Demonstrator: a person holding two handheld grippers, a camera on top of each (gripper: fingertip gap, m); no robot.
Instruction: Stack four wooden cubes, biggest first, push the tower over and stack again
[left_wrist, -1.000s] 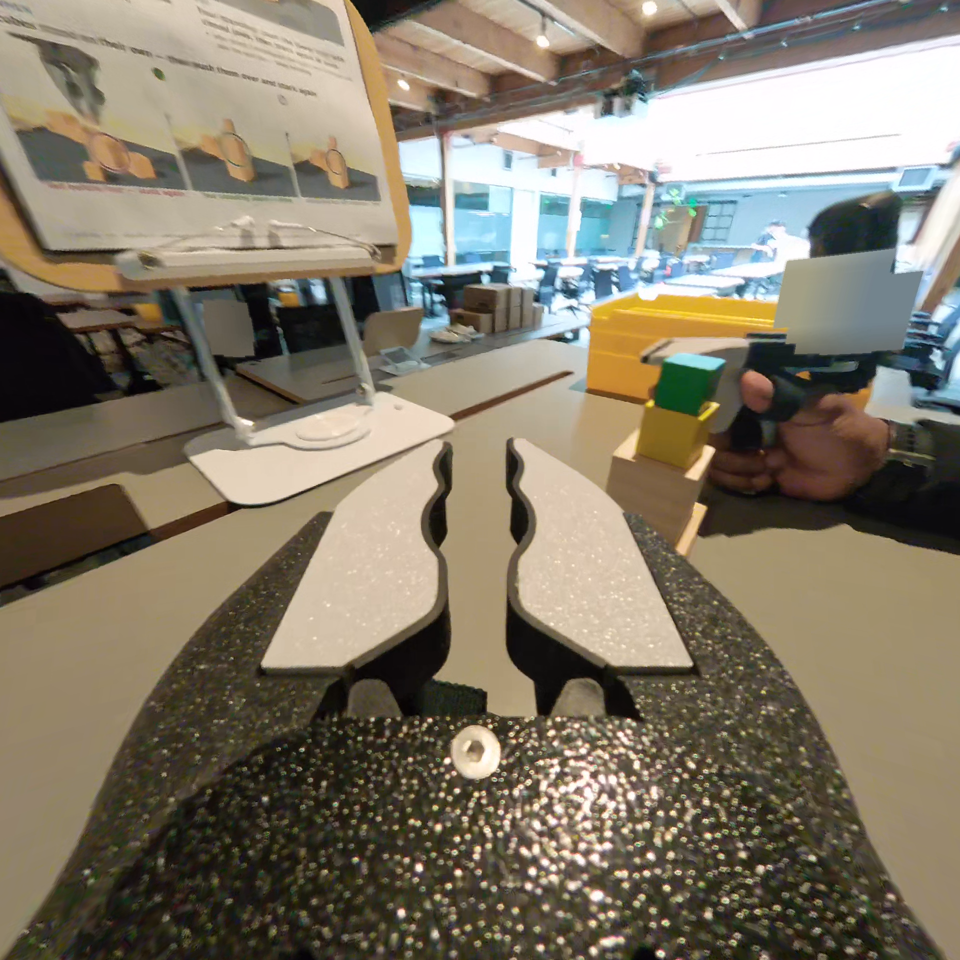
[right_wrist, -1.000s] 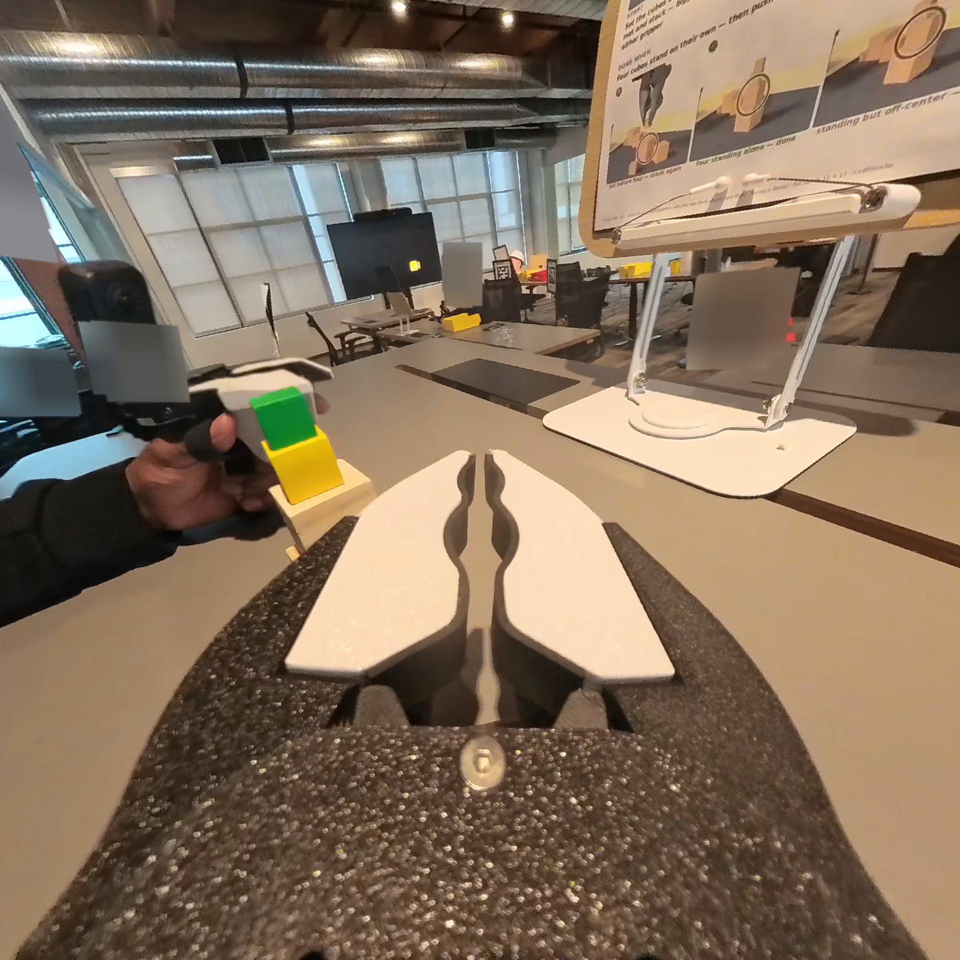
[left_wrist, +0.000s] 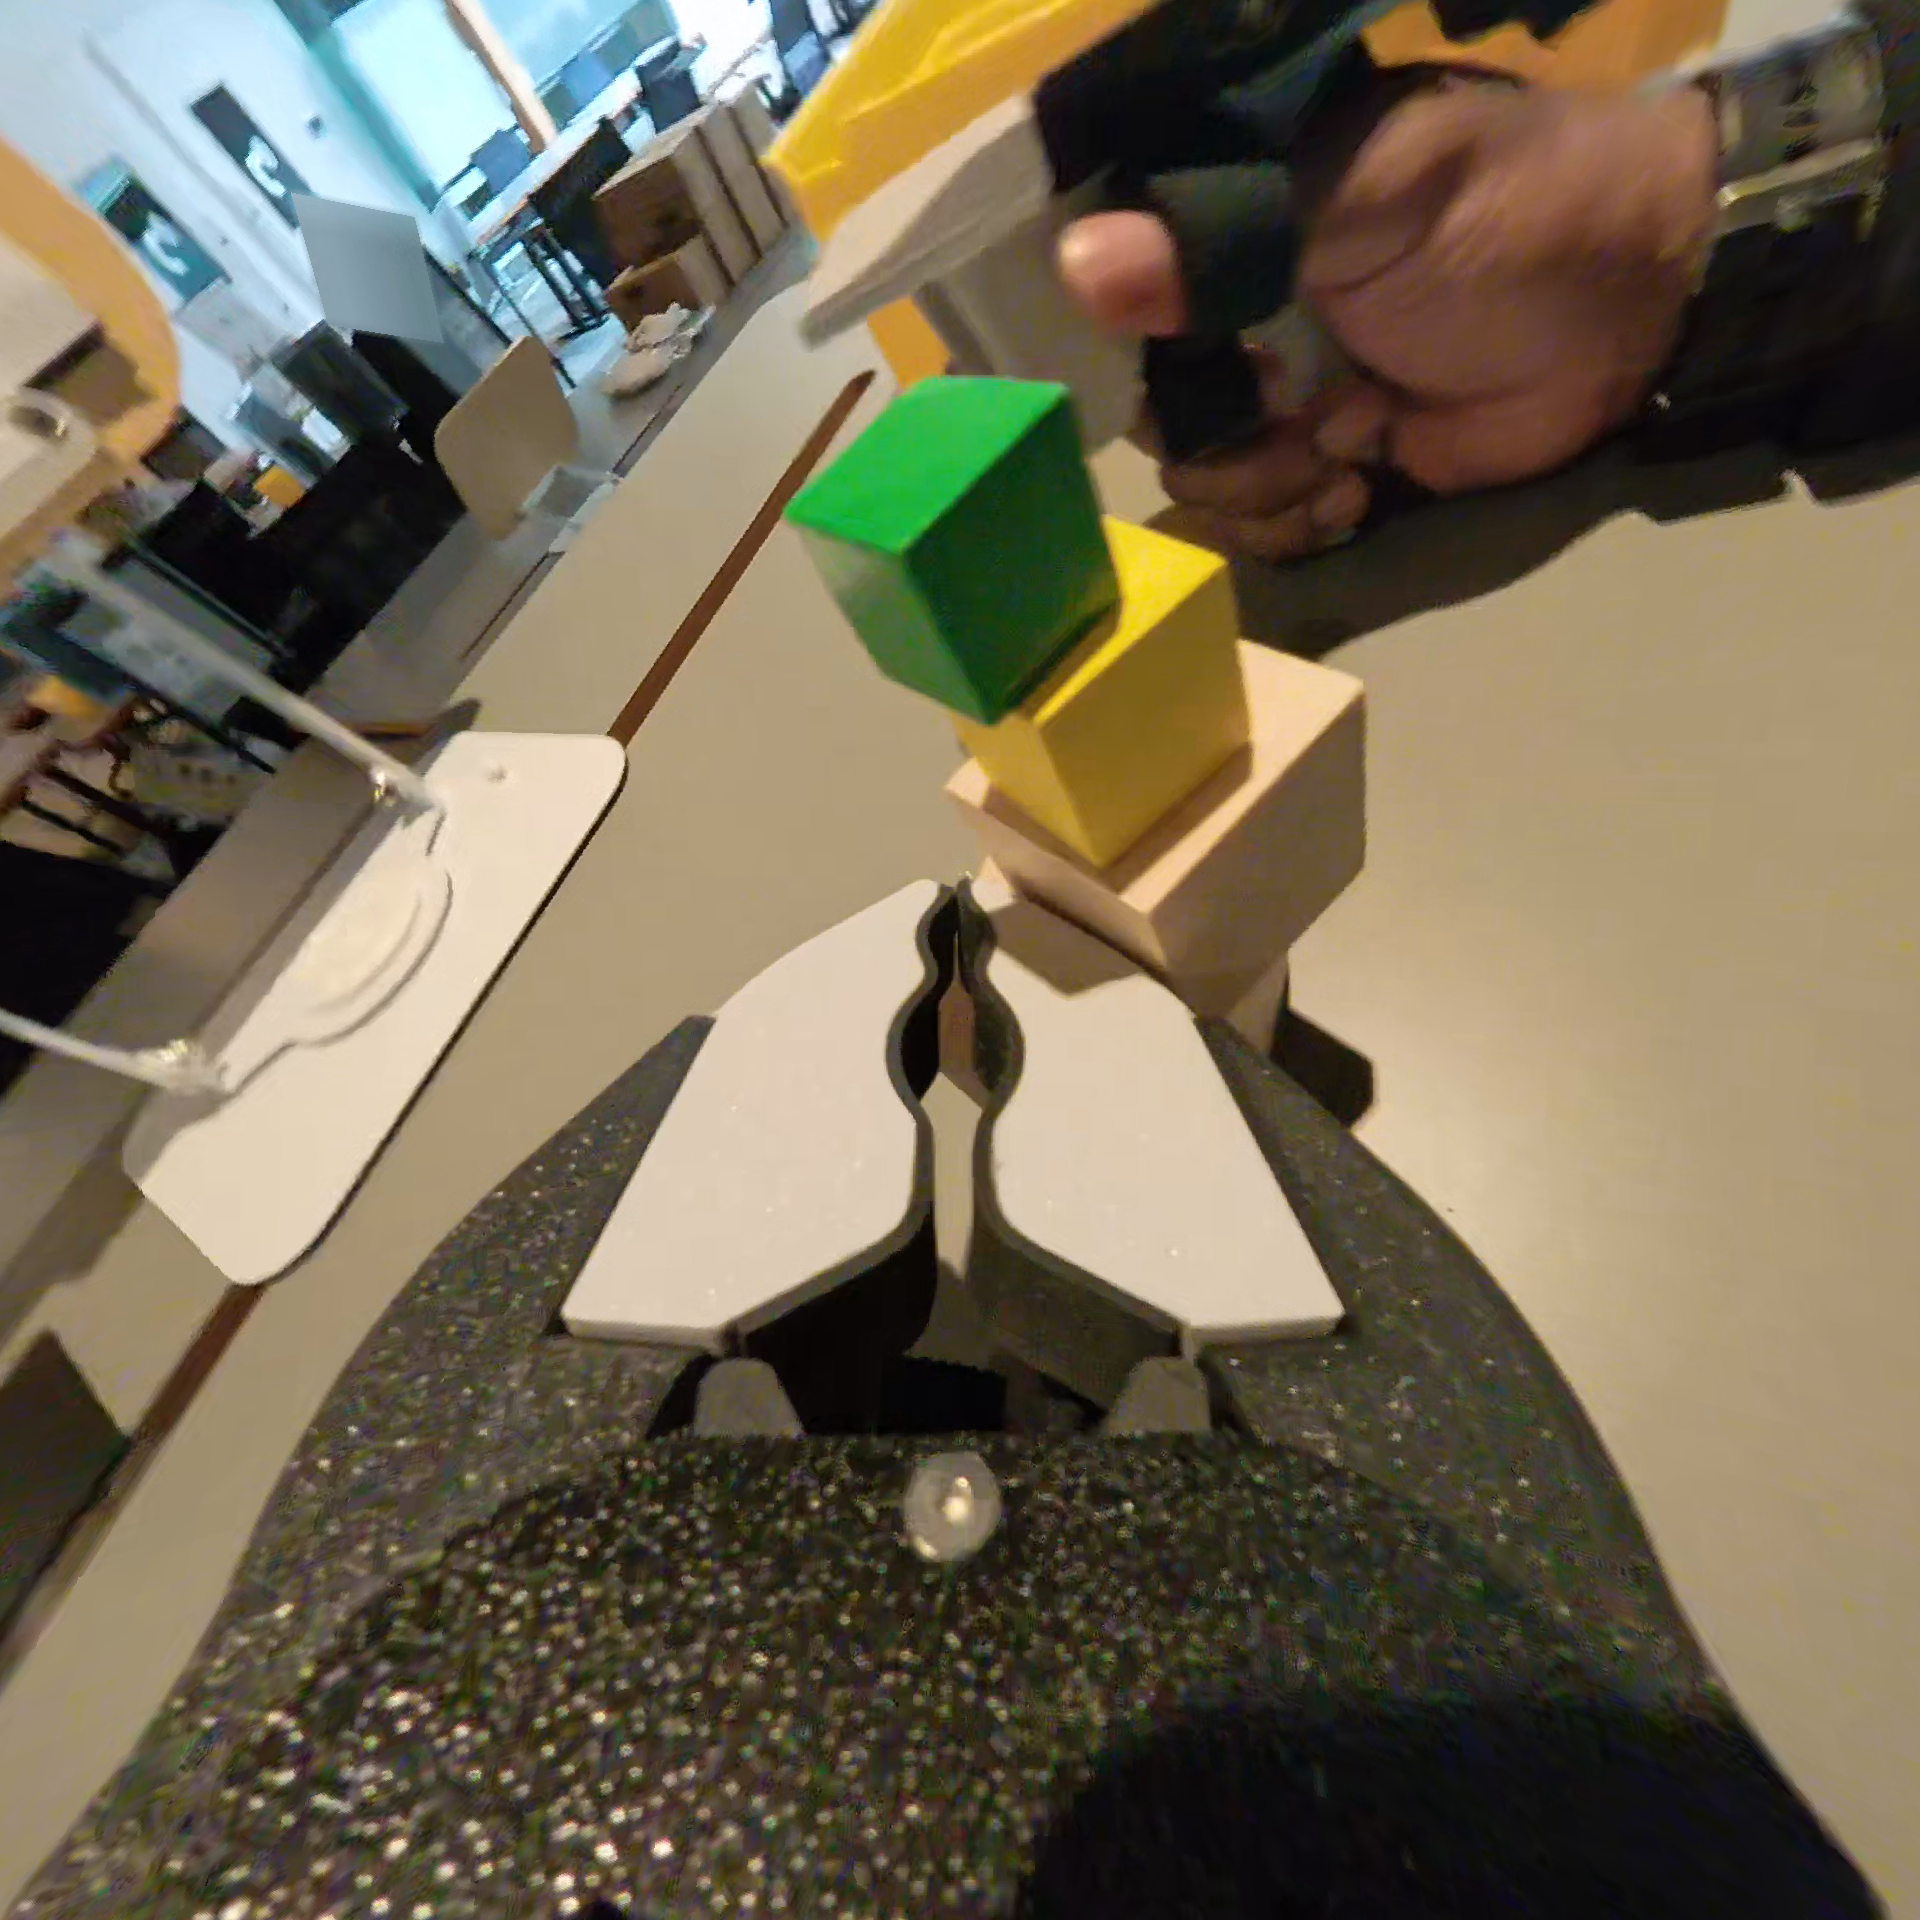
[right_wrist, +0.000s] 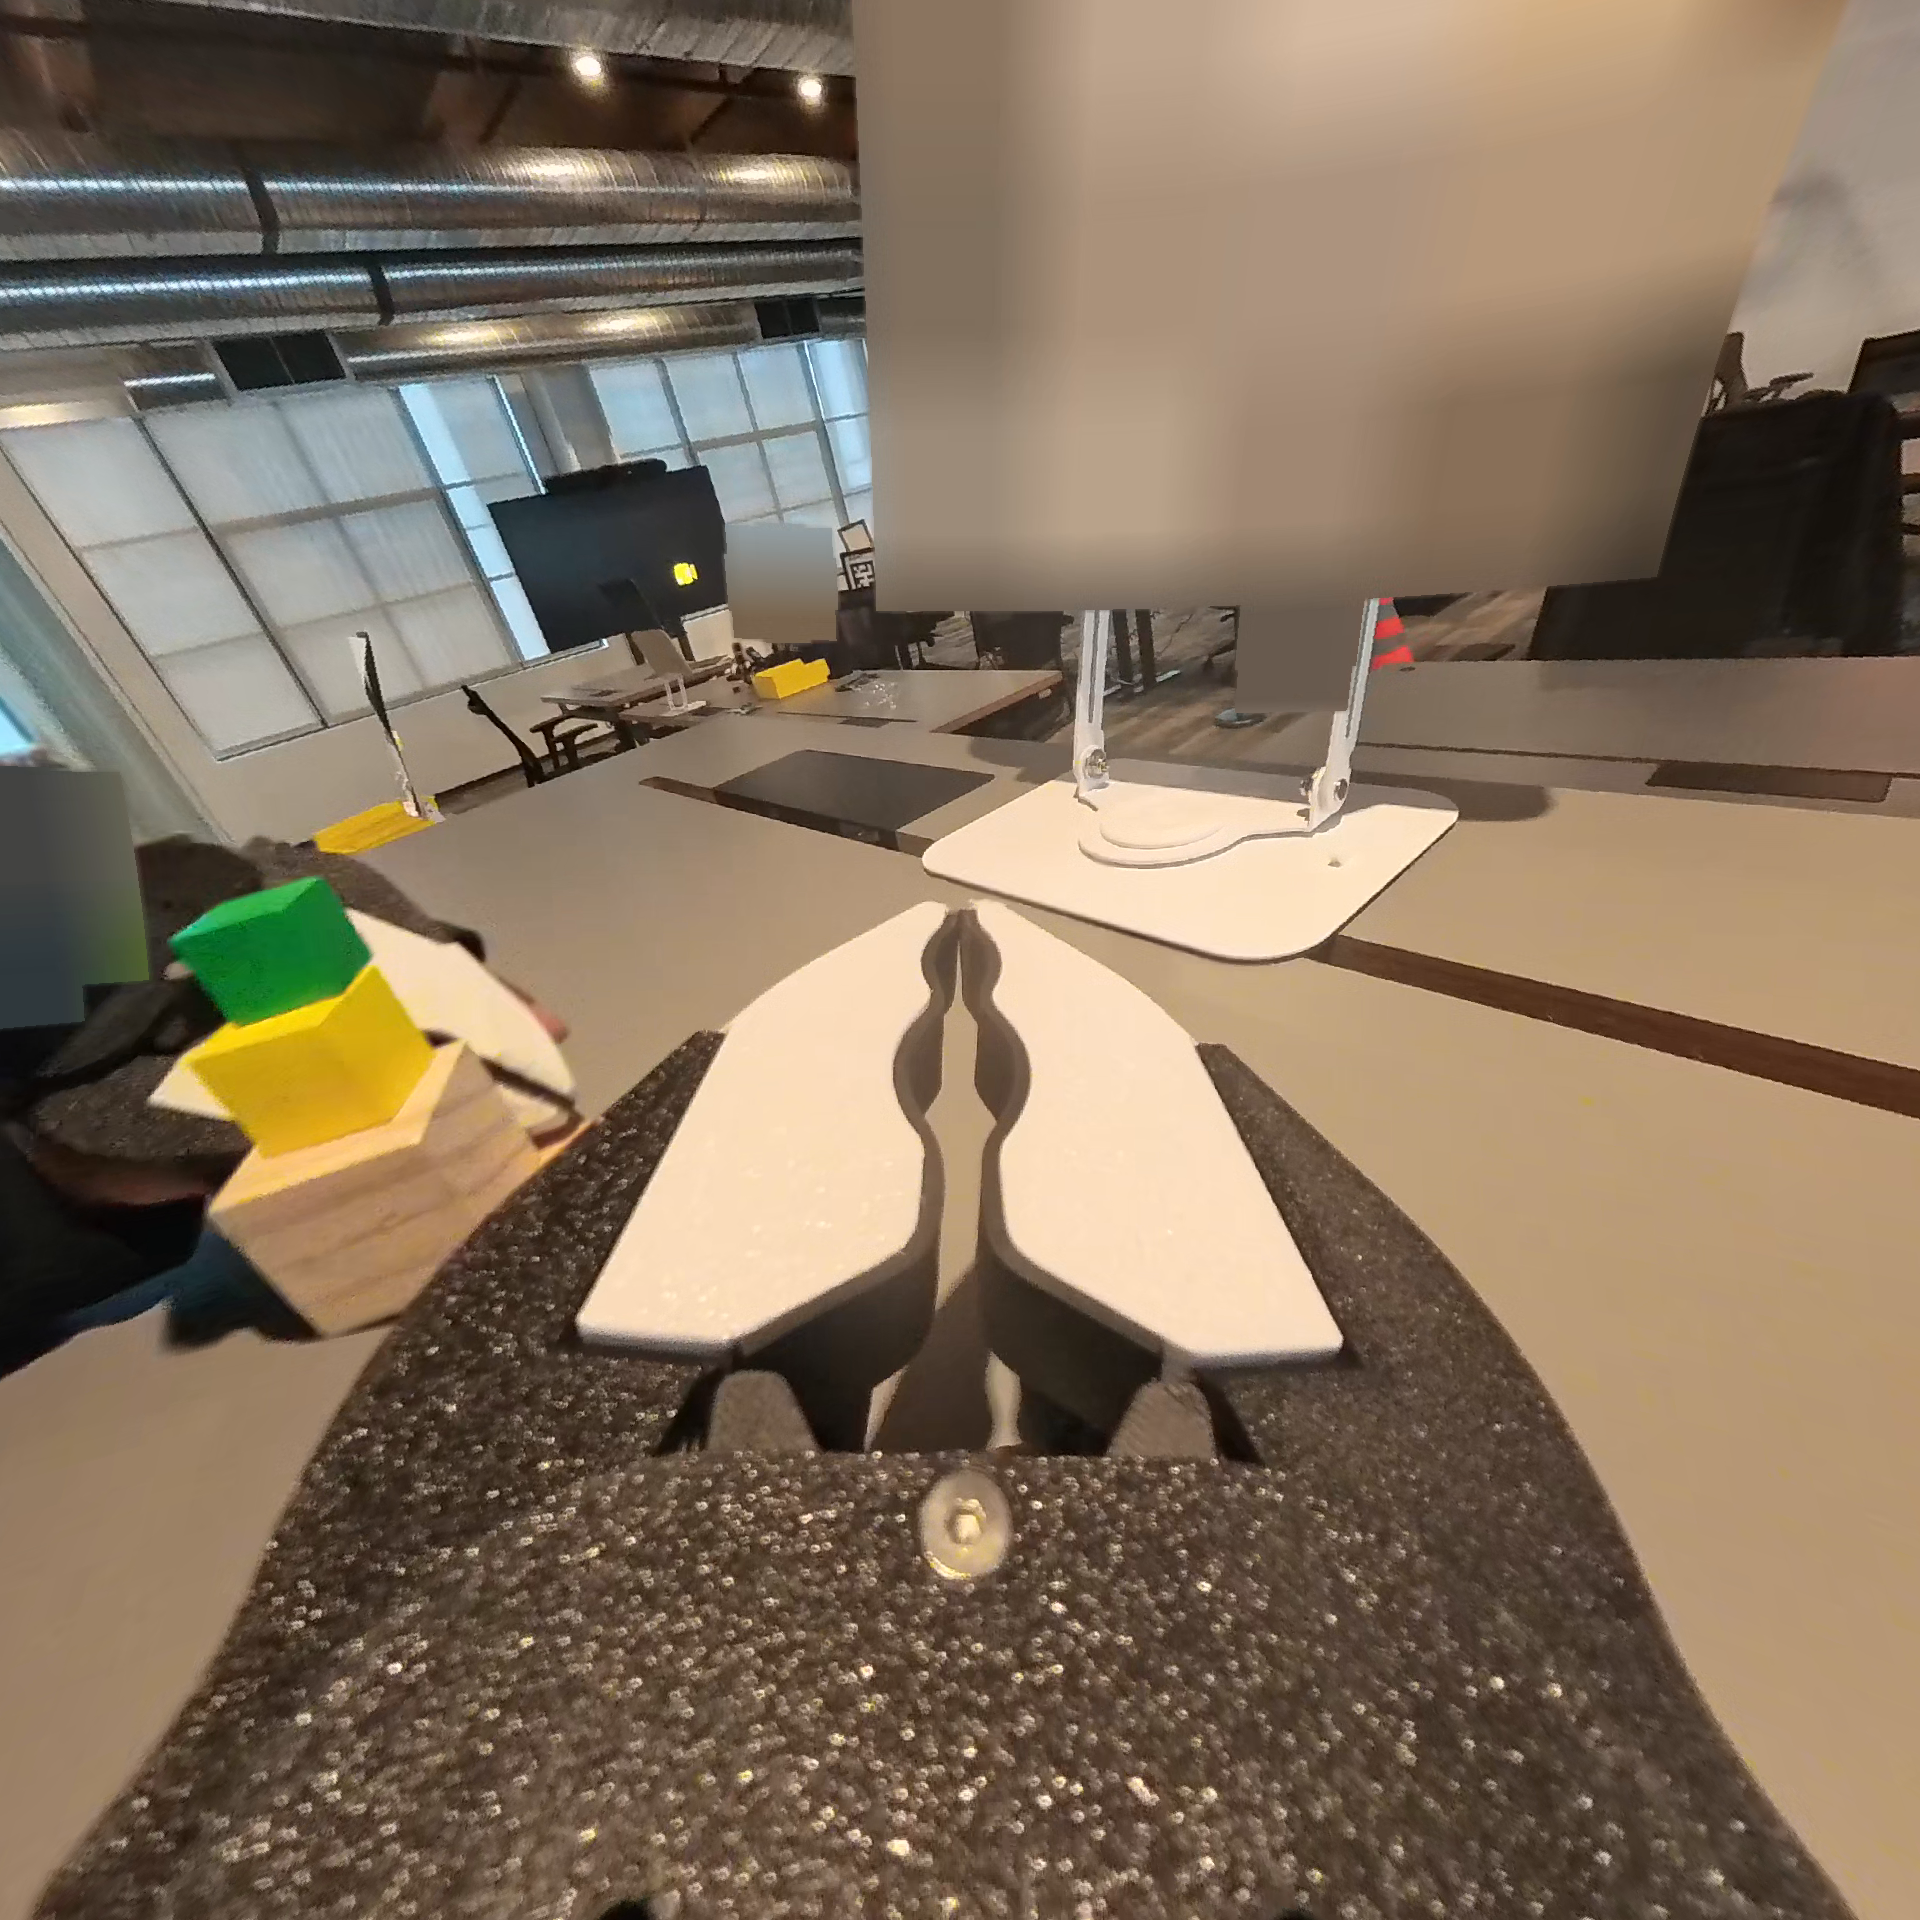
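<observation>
Left wrist view: left gripper (left_wrist: 956, 914) jaws pinched together, gripping nothing, tips just beside the plain wooden cube (left_wrist: 1226, 831); yellow cube (left_wrist: 1132, 717) and tilted green cube (left_wrist: 956, 540) stacked above it on the bench (left_wrist: 1558, 935).
Right wrist view: right gripper (right_wrist: 958, 925) jaws clenched, empty; tower stands left of them.

Left black speckled white-fingered gripper (left_wrist: 956, 902) fingertips closed together, right matching gripper (right_wrist: 961, 920) likewise closed, apparently both empty.
</observation>
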